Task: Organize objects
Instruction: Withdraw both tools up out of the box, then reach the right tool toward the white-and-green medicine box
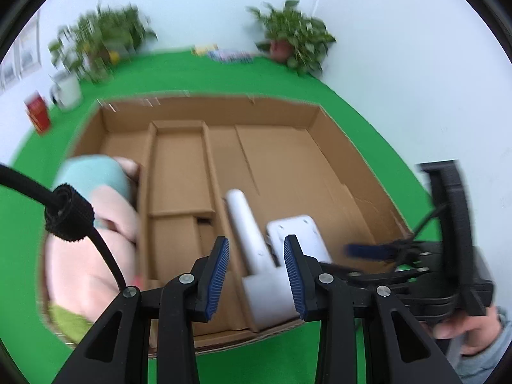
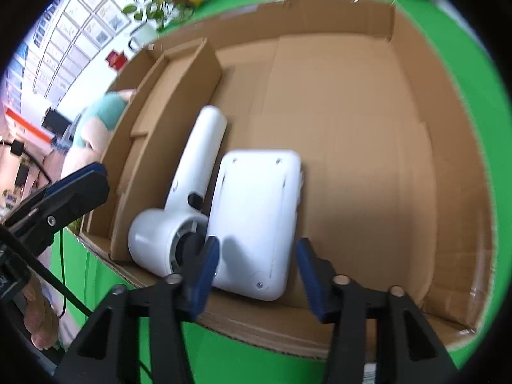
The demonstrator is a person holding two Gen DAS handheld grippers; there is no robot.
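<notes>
A white hair dryer [image 2: 179, 211] and a flat white device [image 2: 256, 217] lie side by side on the floor of an open cardboard box [image 2: 416, 128], near its front wall. My right gripper [image 2: 258, 241] stands open over the device's near end, with a gap between the right pad and the device. My left gripper [image 1: 257, 239] is open above the box with nothing in it; the hair dryer [image 1: 252, 246] shows through the gap. In the right wrist view the left gripper [image 2: 89, 176] hangs over the box's left side. A pink and teal plush toy [image 1: 96, 224] fills the box's left compartment.
Cardboard dividers [image 1: 179, 172] split the box's left part into narrow compartments. The box sits on a green table [image 1: 224, 73]. Two potted plants [image 1: 294, 38], a white mug [image 1: 67, 89], a red box [image 1: 38, 115] and books [image 1: 224, 52] stand at the back. A hand [image 1: 464, 329] holds the right gripper.
</notes>
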